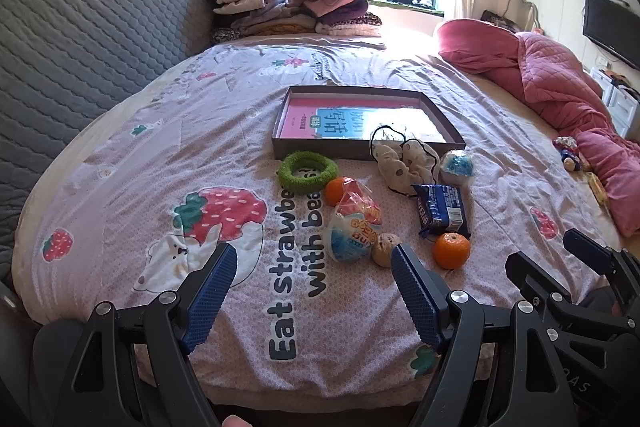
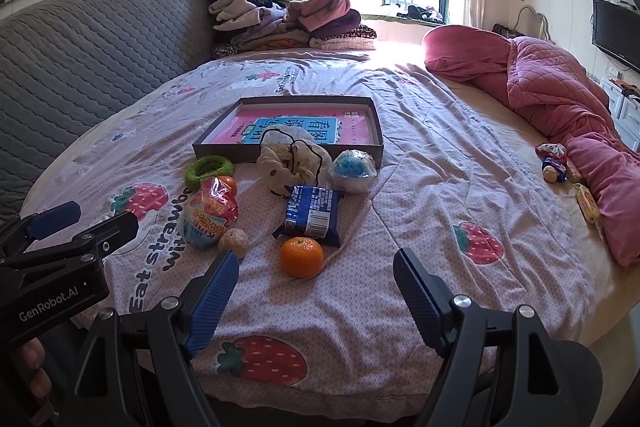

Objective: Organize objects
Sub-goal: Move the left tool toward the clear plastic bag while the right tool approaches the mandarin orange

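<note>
Shallow cardboard tray [image 2: 372, 131] mid-bed, book inside; stiff, light, likely the destination, best left alone. Cream scrunchie [image 2: 294, 161] draped over its near rim: soft, snaggy, pinch a fold. Crinkly snack bag [image 2: 210, 215] and blue packet [image 2: 312, 217] in front: light, slippery, grab at a seam. Near orange [image 2: 301, 257], closest: firm, rolls, squeeze across the middle. Small walnut [image 2: 234, 242] beside bag: hard. Left gripper [image 1: 312, 269] and right gripper [image 2: 314, 273] spread wide, empty, hovering short of everything.
</note>
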### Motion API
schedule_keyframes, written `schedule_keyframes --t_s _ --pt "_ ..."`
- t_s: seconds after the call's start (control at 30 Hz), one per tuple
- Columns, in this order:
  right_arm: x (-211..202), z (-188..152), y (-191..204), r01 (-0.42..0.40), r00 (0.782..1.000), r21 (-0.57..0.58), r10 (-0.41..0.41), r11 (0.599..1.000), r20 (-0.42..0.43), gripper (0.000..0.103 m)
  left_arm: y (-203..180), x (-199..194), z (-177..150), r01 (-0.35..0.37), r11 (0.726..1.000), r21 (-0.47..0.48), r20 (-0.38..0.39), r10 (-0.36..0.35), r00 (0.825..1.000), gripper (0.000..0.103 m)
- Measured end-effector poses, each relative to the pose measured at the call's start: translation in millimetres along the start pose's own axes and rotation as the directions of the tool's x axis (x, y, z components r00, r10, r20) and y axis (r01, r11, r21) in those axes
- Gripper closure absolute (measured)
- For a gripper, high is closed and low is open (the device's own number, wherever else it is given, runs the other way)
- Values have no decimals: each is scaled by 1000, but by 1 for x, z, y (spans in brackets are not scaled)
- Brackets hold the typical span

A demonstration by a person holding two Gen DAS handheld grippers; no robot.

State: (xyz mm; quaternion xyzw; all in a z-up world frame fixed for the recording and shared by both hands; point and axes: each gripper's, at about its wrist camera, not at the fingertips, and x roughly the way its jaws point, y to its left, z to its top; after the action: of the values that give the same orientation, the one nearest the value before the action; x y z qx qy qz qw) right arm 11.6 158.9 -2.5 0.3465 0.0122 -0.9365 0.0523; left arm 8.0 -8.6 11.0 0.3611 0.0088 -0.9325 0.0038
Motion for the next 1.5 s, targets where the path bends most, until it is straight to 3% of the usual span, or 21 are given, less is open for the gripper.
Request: schedule_keyframes --t_s 0.37,0.93,1.2,1.5 --pt "-13 4 2 -2 998 -8 2 1000 56 24 3 -6 2 32 999 -23 11 -32 999 23" --pt "-24 17 1 21 992 -29 -17 999 121 24 -3 -26 20 5 1000 22 117 -8 993 23" --pt "-8 24 -2 21 996 -25 -19 999 88 24 -4 9 32 24 999 29 37 -25 999 23" --pt "19 13 -1 -4 1000 -36 4 999 4 24 -3 46 22 46 999 25 -58 -44 997 23"
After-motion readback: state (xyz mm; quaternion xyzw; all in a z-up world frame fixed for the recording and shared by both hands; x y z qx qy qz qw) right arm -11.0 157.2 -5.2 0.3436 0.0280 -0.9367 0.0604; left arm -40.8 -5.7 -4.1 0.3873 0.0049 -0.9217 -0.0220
